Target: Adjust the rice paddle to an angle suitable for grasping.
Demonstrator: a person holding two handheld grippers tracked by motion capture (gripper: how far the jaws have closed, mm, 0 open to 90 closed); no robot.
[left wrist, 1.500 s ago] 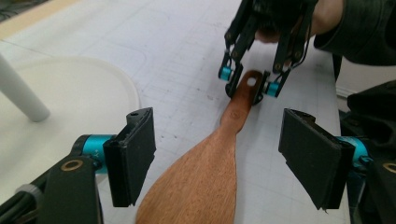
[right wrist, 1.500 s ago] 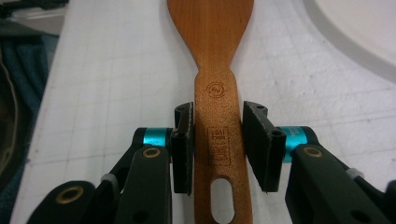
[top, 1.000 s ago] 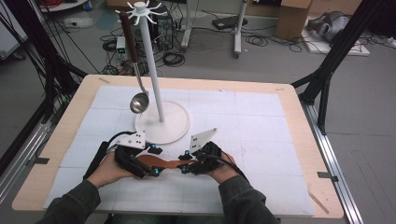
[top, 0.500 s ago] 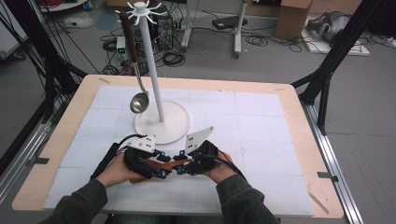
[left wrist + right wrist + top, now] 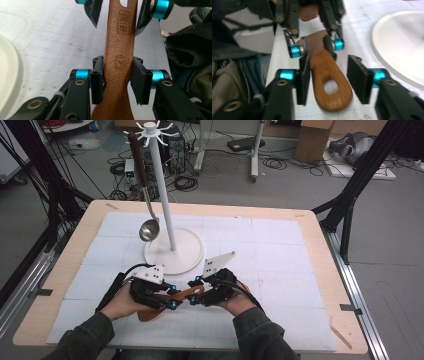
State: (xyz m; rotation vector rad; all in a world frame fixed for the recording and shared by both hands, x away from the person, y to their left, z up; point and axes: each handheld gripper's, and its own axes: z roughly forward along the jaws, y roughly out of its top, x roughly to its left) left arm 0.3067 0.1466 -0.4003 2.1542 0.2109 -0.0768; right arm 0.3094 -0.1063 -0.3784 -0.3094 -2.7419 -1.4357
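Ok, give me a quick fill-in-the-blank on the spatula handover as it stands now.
1. The left gripper is closing on the spatula, which is made of ____.
2. The right gripper has just opened around the handle end, which has a ____ through it.
3. From the white stand hangs a metal ____.

Missing words: wood; hole; ladle

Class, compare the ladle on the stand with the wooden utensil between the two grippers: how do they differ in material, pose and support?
The ladle has a shiny metal bowl on a dark handle; the wooden utensil is brown wood throughout. The ladle hangs upright; the wooden utensil lies roughly level, low over the table. The ladle hangs from the white stand; the wooden utensil sits between the left gripper pads. Both handles have a hanging end.
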